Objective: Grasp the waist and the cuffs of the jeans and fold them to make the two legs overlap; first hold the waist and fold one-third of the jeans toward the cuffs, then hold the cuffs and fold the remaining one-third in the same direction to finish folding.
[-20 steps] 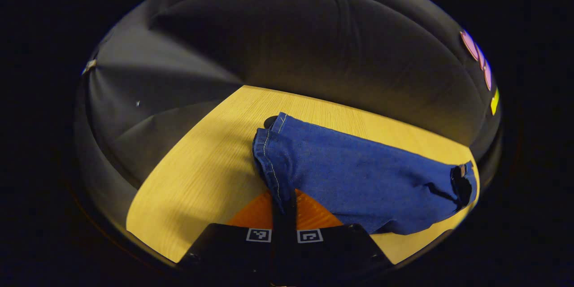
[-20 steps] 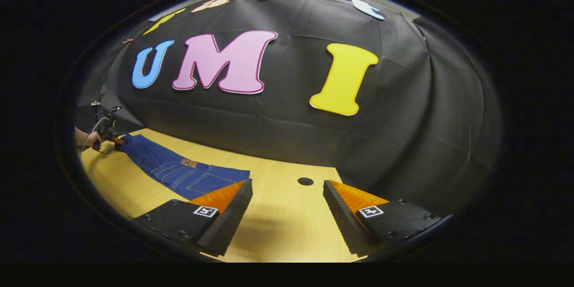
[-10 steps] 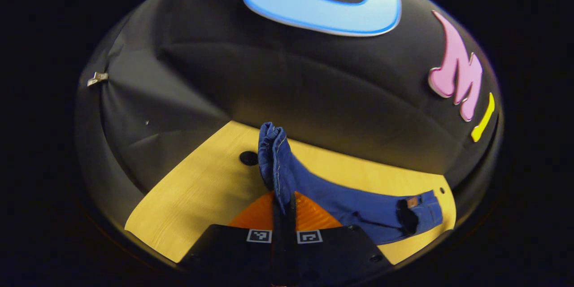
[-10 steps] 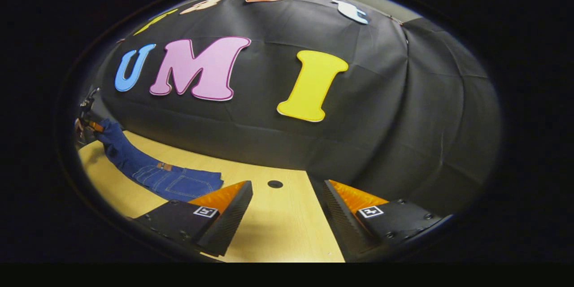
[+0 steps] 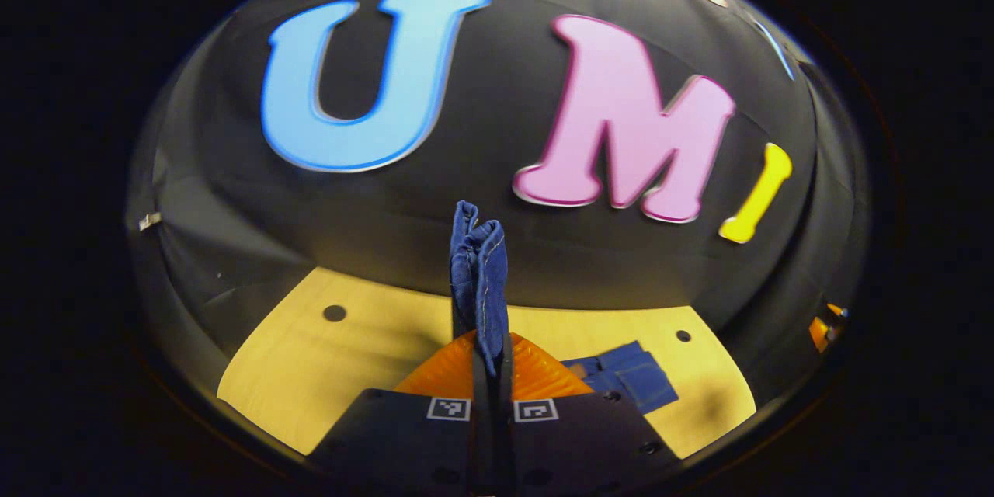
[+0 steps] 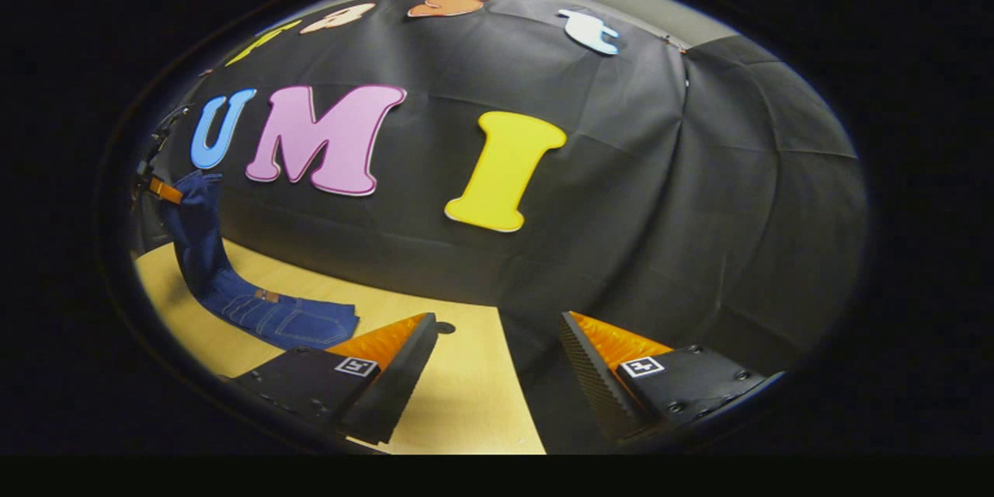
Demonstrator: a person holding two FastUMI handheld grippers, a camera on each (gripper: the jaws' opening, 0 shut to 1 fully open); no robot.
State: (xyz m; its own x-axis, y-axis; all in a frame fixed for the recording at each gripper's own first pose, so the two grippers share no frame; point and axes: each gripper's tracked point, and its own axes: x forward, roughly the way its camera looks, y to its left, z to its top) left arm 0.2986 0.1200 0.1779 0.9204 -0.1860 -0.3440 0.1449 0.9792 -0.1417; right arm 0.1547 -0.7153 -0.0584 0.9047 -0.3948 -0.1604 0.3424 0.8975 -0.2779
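1. Your left gripper point(image 5: 489, 361) has its jaws pressed together on the cuffs point(image 5: 478, 264) of the jeans point(image 6: 233, 303), and the cuffs stand up above the fingers.
2. Your right gripper point(image 6: 497, 361) hangs with its jaws wide apart, nothing between them, over the table point(image 6: 466, 404).
3. From the table, the cuff end is lifted clear, while the waist end point(image 5: 629, 377) lies flat on the wood.

My left gripper point(image 5: 489, 357) holds the jeans' cuffs point(image 5: 478, 279) above the table point(image 6: 466, 396); the waist point(image 6: 299, 320) lies on it, left of my right gripper point(image 6: 497, 373).
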